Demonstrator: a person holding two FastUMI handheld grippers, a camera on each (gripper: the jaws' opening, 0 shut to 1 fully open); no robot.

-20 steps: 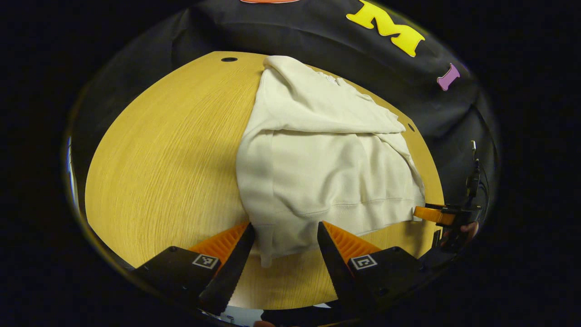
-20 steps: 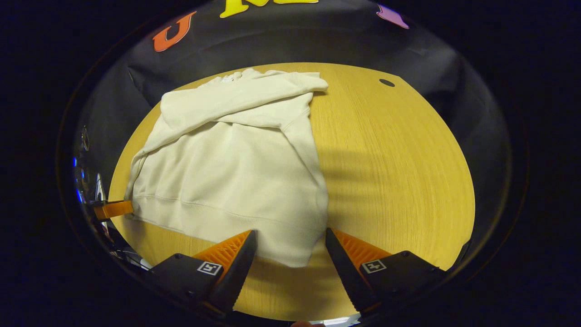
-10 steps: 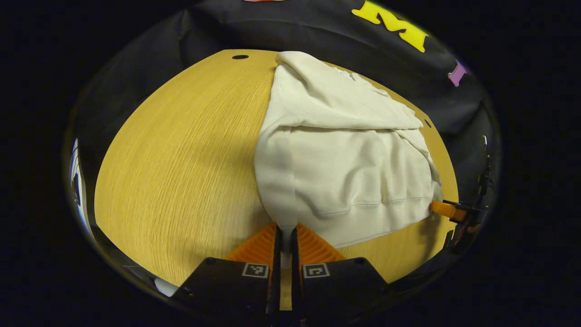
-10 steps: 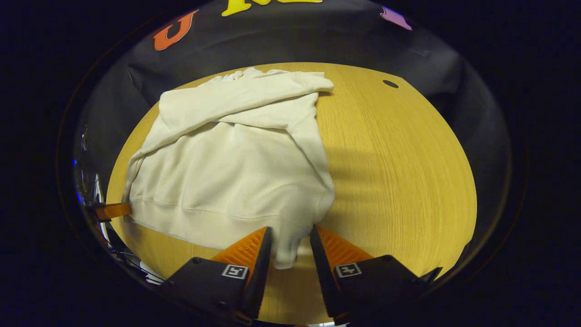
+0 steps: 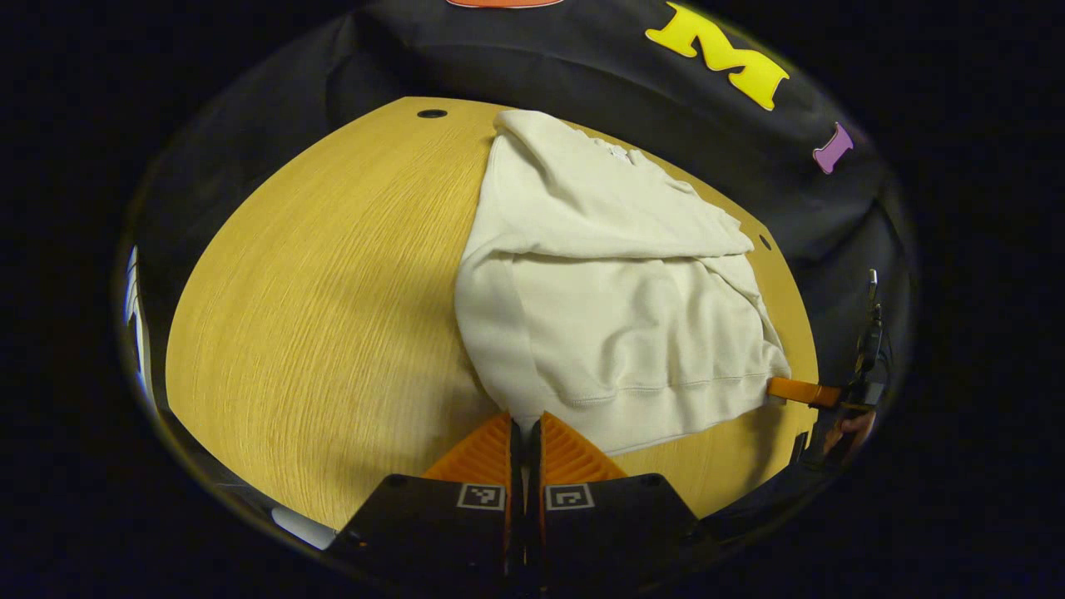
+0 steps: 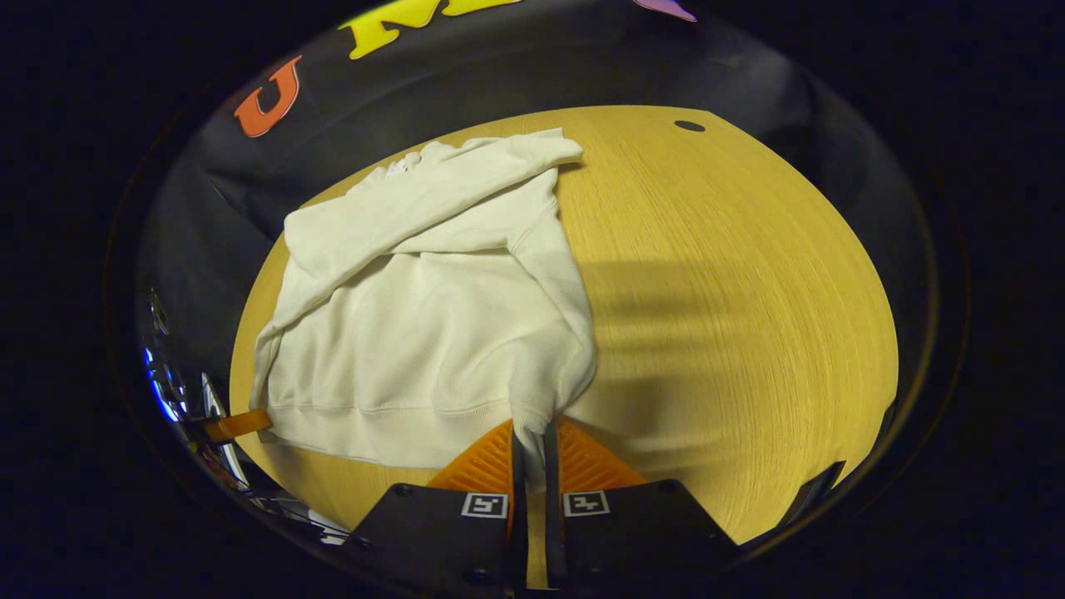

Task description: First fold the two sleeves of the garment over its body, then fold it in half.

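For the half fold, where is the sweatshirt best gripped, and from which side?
At the two hem corners, from the near table edge. The sweatshirt lies flat on the table, sleeves folded over its body, ribbed hem nearest. The left gripper and right gripper each pinch a corner there, likely suitable for carrying the hem toward the collar.

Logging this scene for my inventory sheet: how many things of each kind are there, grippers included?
Garment: 1
Grippers: 2, the left gripper and the right gripper
Table: 1
Total: 4
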